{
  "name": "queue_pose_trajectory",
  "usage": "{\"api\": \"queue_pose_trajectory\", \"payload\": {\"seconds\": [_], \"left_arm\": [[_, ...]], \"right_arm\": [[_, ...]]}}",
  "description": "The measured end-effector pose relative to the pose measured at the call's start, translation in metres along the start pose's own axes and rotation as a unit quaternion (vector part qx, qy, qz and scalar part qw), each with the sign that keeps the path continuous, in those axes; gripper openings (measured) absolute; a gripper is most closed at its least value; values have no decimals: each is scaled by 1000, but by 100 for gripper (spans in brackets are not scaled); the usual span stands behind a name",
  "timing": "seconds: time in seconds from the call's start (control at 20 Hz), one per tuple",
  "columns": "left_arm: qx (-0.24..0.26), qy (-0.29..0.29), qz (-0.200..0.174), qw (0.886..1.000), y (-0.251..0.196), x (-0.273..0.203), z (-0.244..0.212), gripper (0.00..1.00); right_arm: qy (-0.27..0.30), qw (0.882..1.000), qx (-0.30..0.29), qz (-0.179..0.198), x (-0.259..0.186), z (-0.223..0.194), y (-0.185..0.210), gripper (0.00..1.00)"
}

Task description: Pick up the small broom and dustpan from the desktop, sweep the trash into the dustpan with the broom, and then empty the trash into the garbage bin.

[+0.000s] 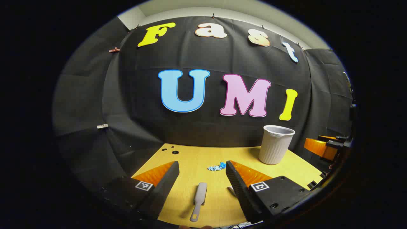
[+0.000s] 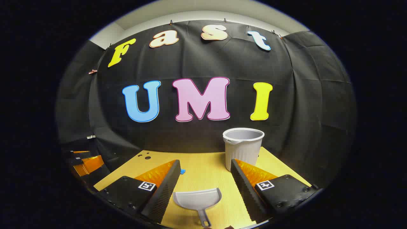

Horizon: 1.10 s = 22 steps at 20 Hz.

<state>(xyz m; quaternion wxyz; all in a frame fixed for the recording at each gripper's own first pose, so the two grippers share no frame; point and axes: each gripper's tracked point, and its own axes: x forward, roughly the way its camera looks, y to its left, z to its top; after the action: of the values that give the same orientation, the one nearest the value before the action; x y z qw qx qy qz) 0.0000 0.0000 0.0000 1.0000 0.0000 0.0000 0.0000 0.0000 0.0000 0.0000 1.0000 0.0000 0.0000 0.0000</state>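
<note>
Pale grey broom (image 1: 199, 200) and pale grey dustpan (image 2: 197, 201), both plain. Light grey bin (image 1: 275, 144) with fine upright ribbing down its sides. Bright blue crumpled trash (image 1: 217, 166). Yellow wood-grain table (image 1: 206, 159) with a few dark round holes near its far corner.

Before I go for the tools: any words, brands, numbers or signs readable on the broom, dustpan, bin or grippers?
Broom, dustpan, garbage bin: no text visible.
Left hand-held gripper: square coded markers, a black-and-white pattern, no words.
Right hand-held gripper: the same kind of markers, no words.
Small white tag on the cloth at left: too small to read.
</note>
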Motion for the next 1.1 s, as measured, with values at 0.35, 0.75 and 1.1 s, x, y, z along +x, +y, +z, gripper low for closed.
{"api": "queue_pose_trajectory", "payload": {"seconds": [0.35,0.75,1.1], "left_arm": [[-1,4,-2,1000,1,5,-2,96],[14,25,5,1000,8,21,-14,96],[-17,92,-3,996,20,46,-55,96]], "right_arm": [[9,1000,-2,14,7,-4,6,98],[25,999,-1,34,24,-13,18,98],[44,998,-8,35,37,-24,17,98]]}}
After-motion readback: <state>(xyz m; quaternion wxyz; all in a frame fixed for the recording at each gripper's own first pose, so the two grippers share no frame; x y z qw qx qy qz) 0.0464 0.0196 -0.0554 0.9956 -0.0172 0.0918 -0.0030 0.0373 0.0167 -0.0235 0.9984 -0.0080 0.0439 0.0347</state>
